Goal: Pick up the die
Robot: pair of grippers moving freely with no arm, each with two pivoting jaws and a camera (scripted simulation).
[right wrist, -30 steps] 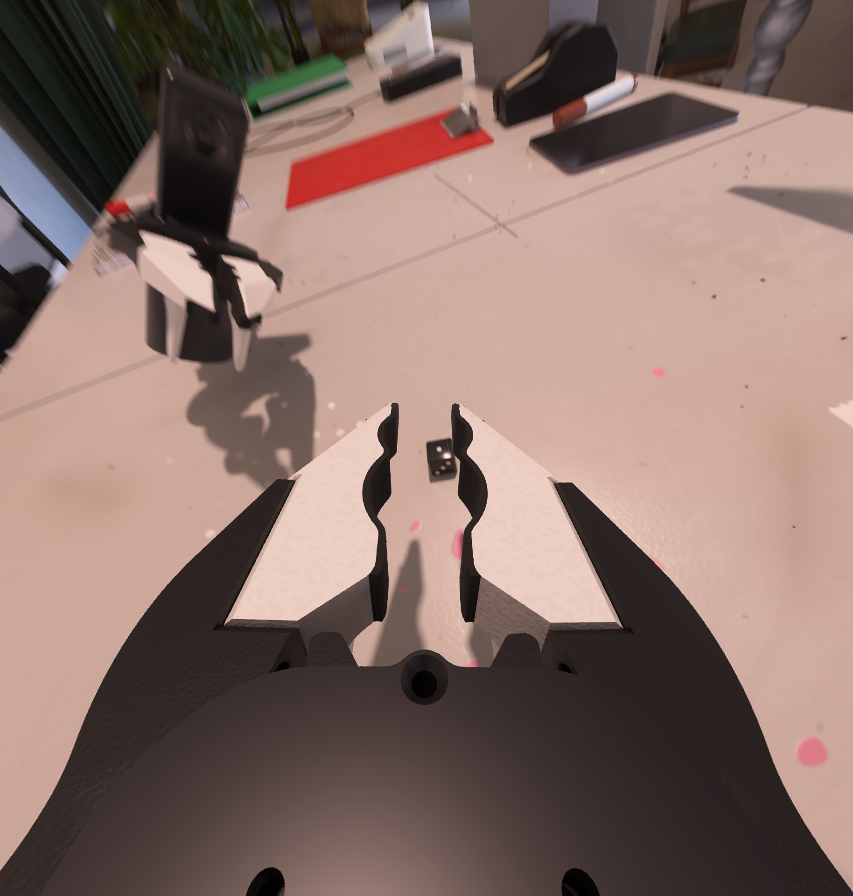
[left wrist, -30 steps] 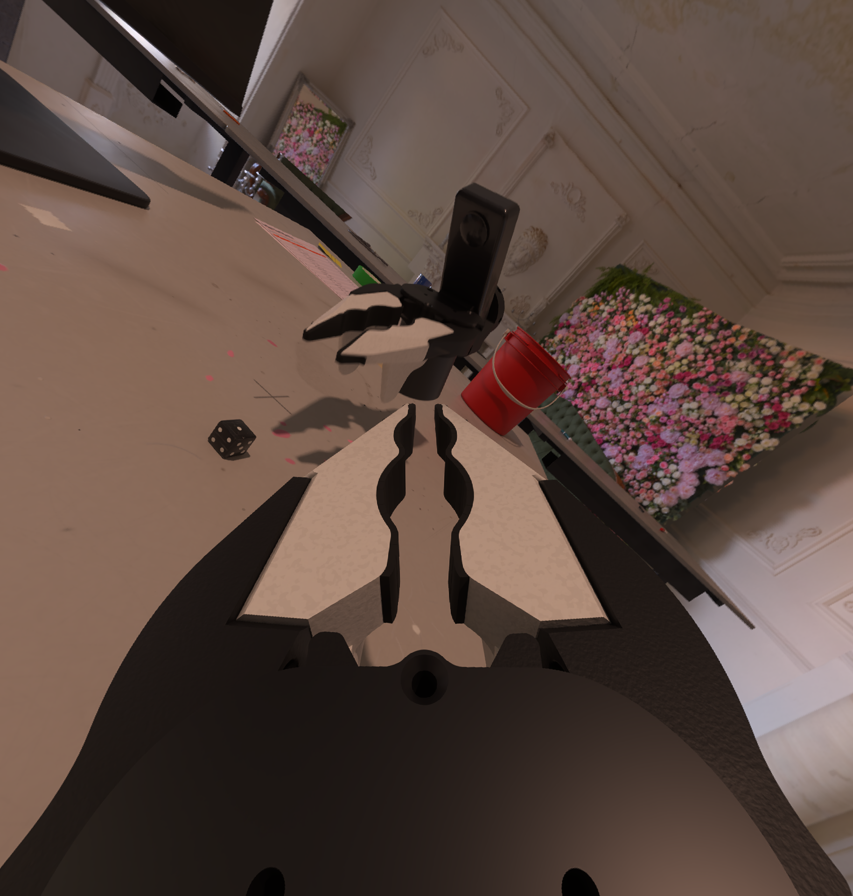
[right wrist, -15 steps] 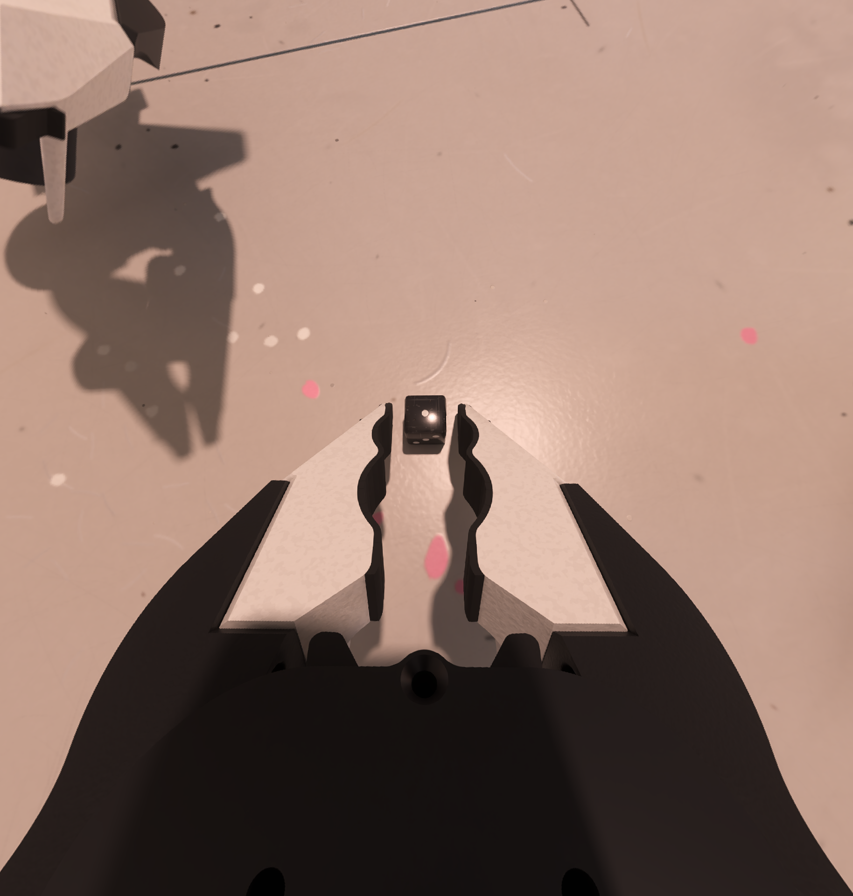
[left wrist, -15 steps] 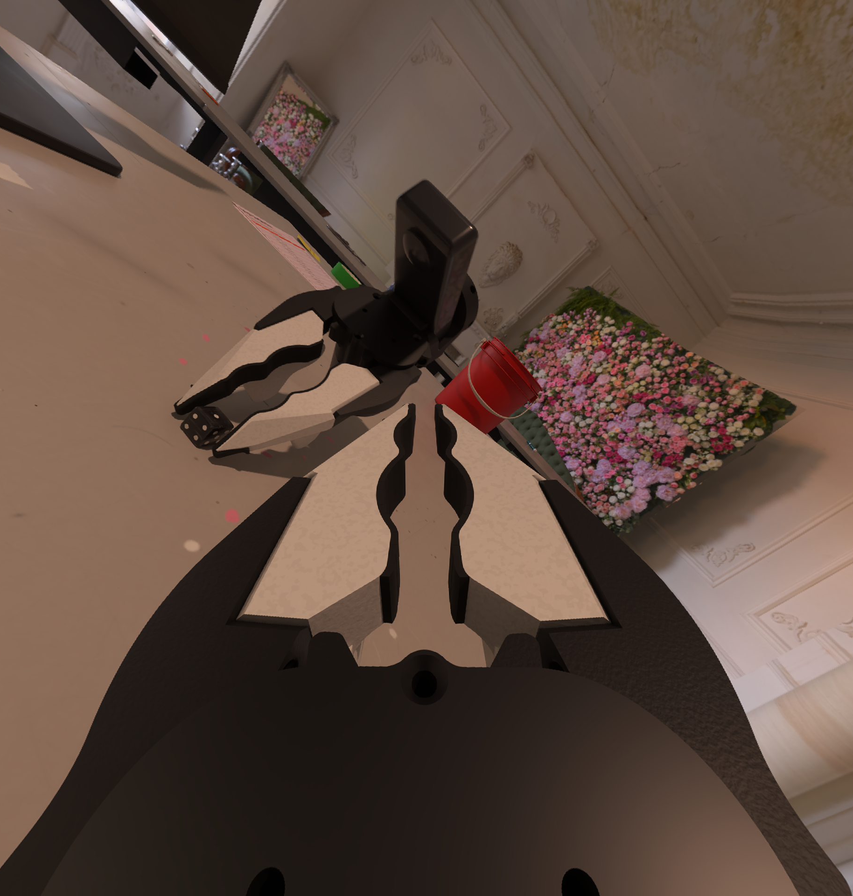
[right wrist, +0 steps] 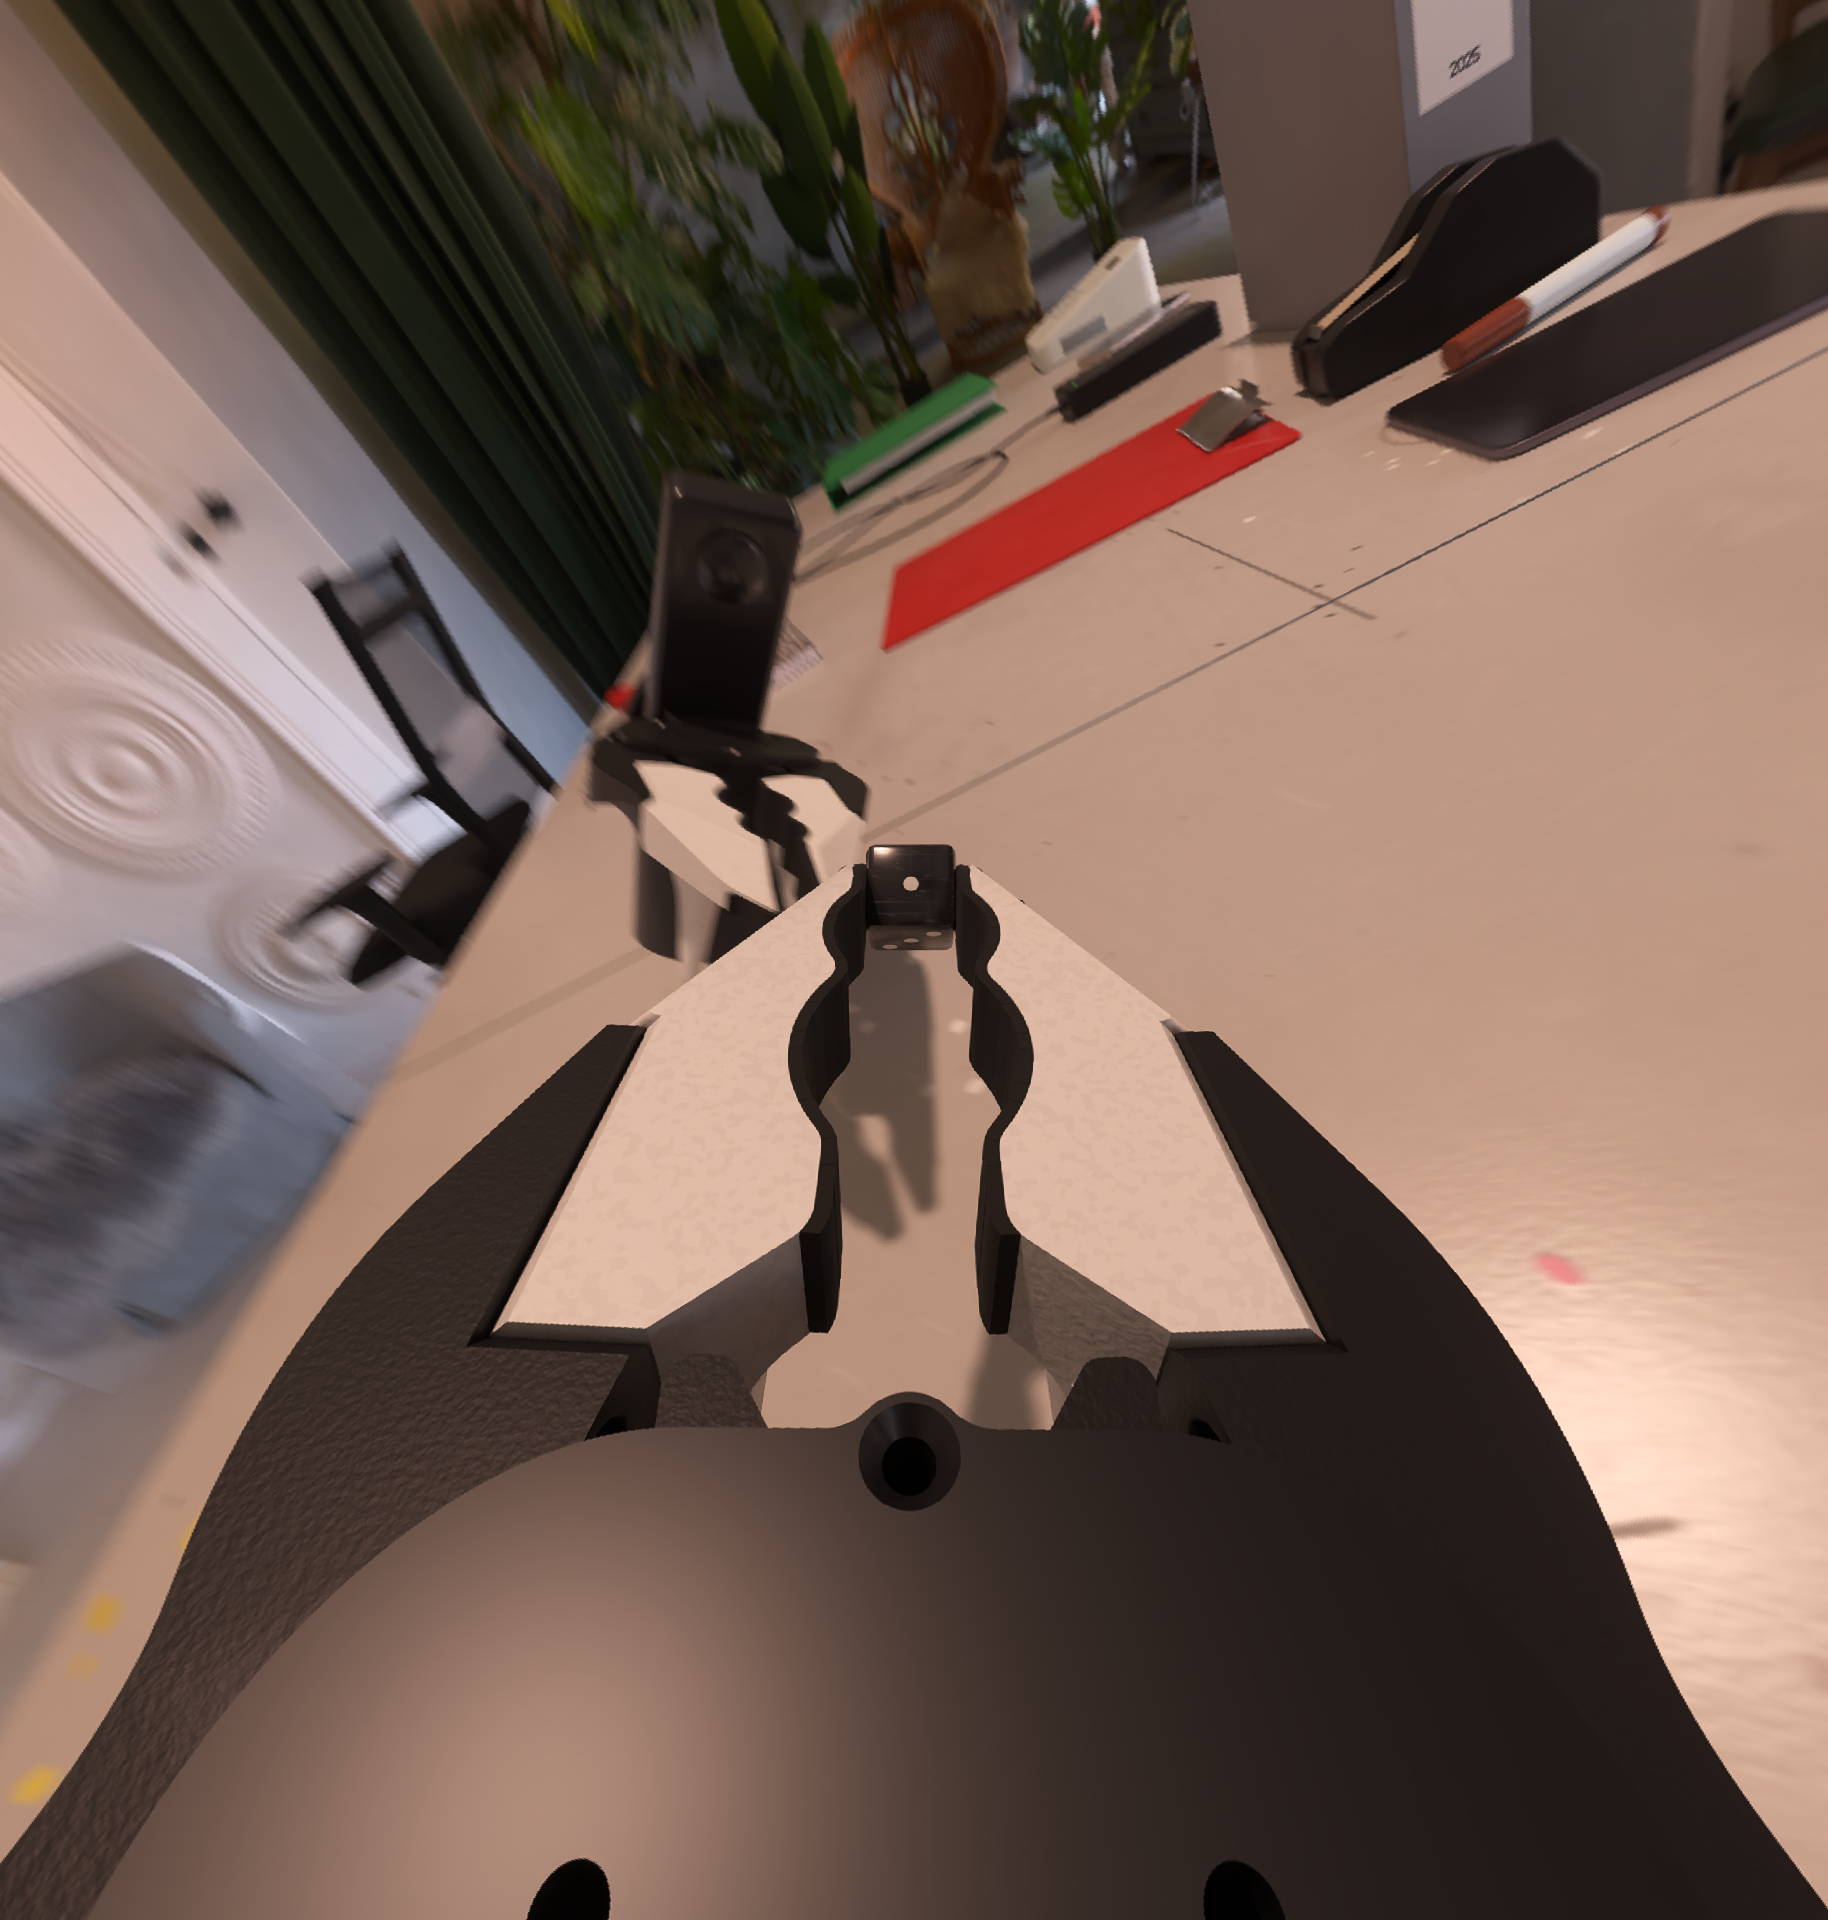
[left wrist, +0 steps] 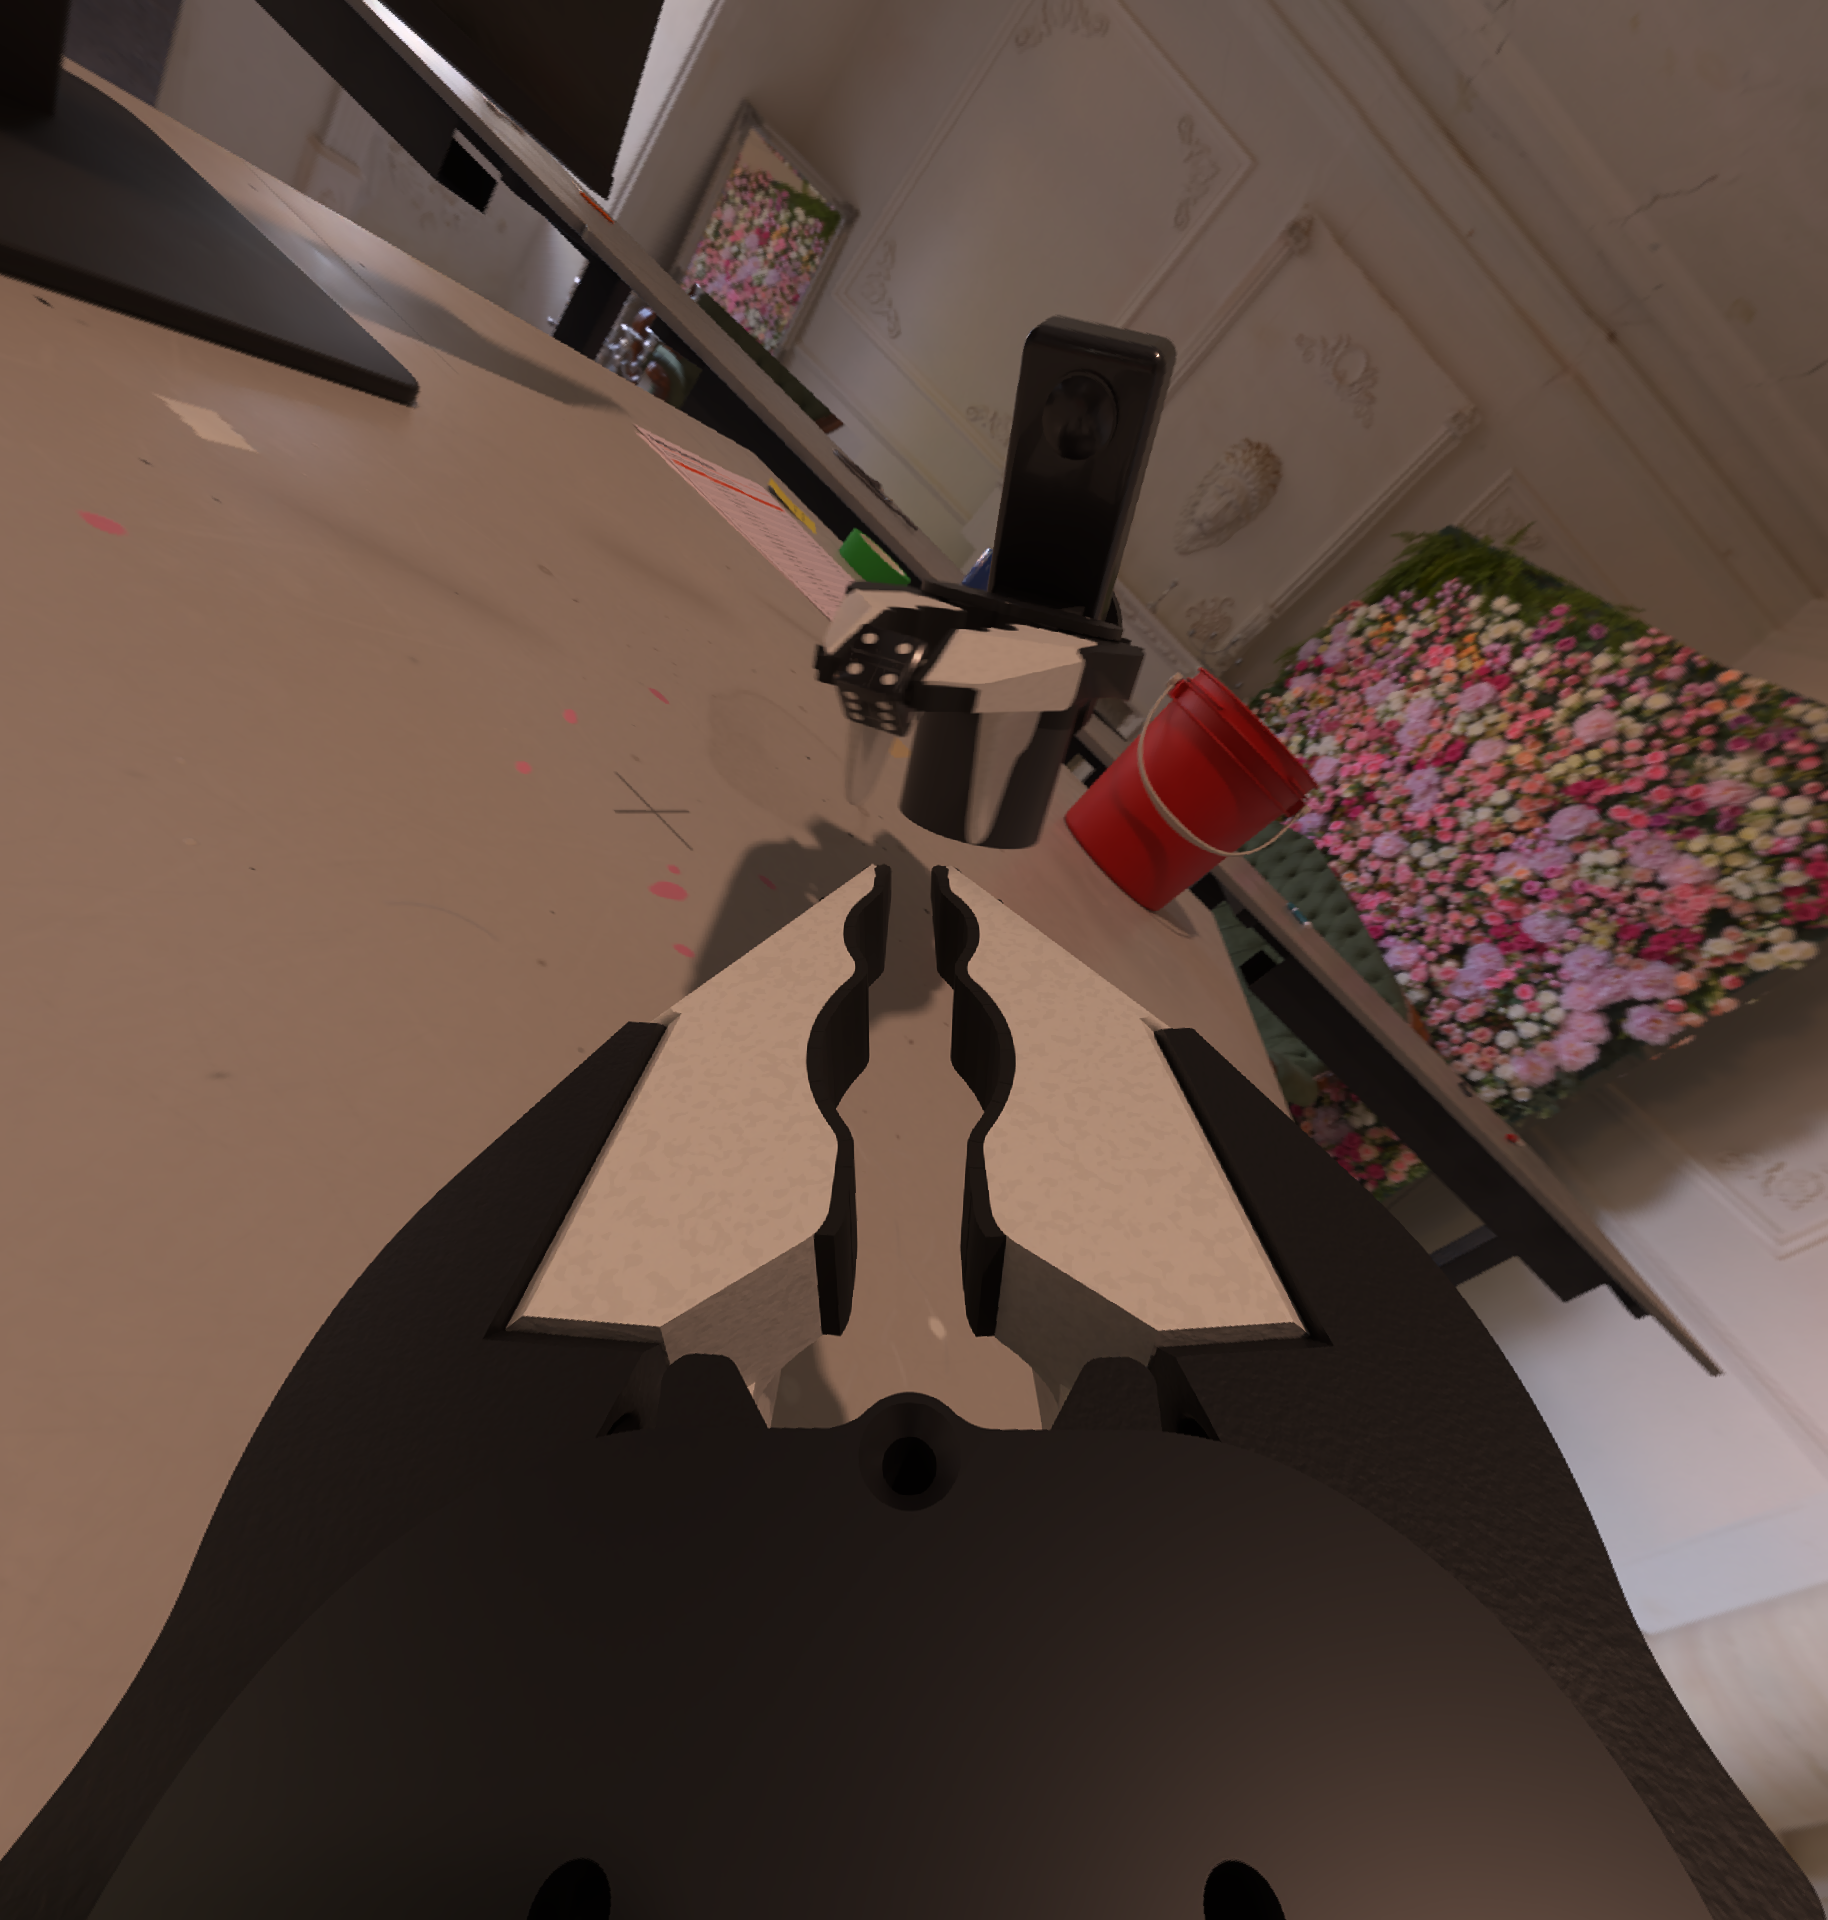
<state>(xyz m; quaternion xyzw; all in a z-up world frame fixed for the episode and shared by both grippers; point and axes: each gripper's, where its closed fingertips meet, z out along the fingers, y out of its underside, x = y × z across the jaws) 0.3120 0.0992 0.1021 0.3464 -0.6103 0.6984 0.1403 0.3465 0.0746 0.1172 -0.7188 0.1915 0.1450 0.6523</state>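
Your right gripper (right wrist: 911, 883) has the black die (right wrist: 910, 896) pinched right at its fingertips, held up off the table (right wrist: 1409, 935); its shadow sits on the surface below. From the left wrist view, you see that die (left wrist: 877, 675) at about 12 o'clock, clear of the tabletop, with the red bucket (left wrist: 1180, 800) off toward 1 o'clock. Your left gripper (left wrist: 910, 883) hangs with its jaws slightly apart, gripping nothing.

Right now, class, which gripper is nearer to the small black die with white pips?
Right. The right gripper is shut on the small black die at its fingertips, raised off the beige table. The left gripper hangs apart from it, fingers empty.
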